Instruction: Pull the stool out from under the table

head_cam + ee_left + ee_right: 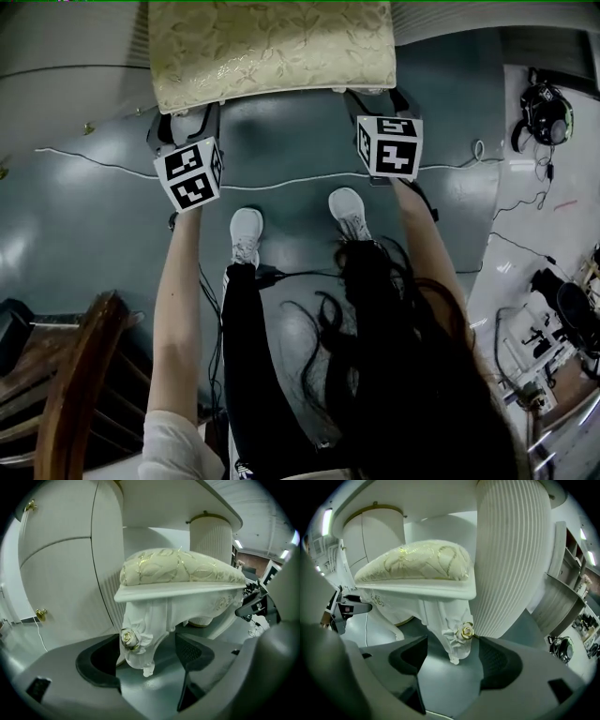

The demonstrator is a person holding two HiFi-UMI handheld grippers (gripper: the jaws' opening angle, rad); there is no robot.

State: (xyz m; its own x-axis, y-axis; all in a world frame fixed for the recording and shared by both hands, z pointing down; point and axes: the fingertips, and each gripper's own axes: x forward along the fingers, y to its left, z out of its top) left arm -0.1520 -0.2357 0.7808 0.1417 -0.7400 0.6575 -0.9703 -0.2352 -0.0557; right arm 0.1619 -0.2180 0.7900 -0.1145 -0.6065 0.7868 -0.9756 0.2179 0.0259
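The stool (272,47) has a cream cushion with a gold pattern and white carved legs. It stands partly under the white table (75,37). My left gripper (183,124) is low at the stool's front left corner. In the left gripper view that leg (136,644), with its carved rose, stands between the open jaws of my left gripper (147,651), and no pad presses on it. My right gripper (375,101) is at the front right corner. Its leg (459,637) stands between the open jaws of my right gripper (452,656), next to the table's fluted column (511,559).
A white cable (281,181) runs across the grey floor in front of the stool. The person's white shoes (246,234) stand just behind the grippers. A wooden chair (75,394) is at the lower left. Equipment and cables (544,112) lie at the right.
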